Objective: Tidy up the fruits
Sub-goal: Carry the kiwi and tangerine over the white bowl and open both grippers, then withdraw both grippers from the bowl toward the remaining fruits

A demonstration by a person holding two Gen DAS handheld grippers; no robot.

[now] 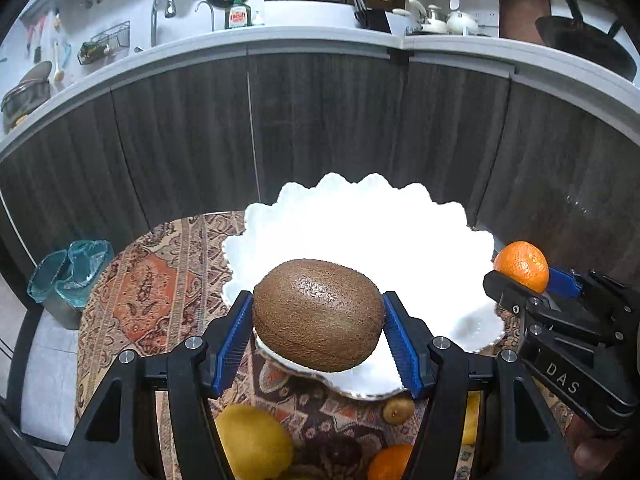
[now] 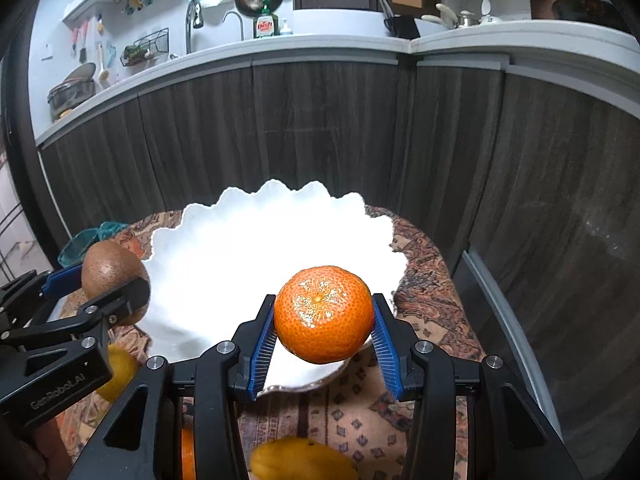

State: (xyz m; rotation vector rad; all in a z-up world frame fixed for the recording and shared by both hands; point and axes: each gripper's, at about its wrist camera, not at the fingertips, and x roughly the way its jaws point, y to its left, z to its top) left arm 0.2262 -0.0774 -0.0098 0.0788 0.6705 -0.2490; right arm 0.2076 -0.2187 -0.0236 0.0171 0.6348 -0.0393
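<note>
My left gripper (image 1: 318, 316) is shut on a brown kiwi (image 1: 318, 314) and holds it above the near rim of a white scalloped bowl (image 1: 360, 220). My right gripper (image 2: 324, 316) is shut on an orange mandarin (image 2: 324, 314) above the bowl's (image 2: 260, 240) near right rim. Each gripper shows in the other view: the right gripper with the mandarin (image 1: 522, 266) at the bowl's right, the left gripper with the kiwi (image 2: 112, 276) at its left. The bowl looks empty.
The bowl stands on a small round table with a patterned cloth (image 1: 160, 280). Near me lie a lemon (image 1: 252, 440), a small kiwi (image 1: 398, 410), another mandarin (image 1: 390, 462) and a dark fruit (image 1: 340, 454). Dark cabinets (image 1: 320, 128) stand behind. A bin (image 1: 68, 276) sits left.
</note>
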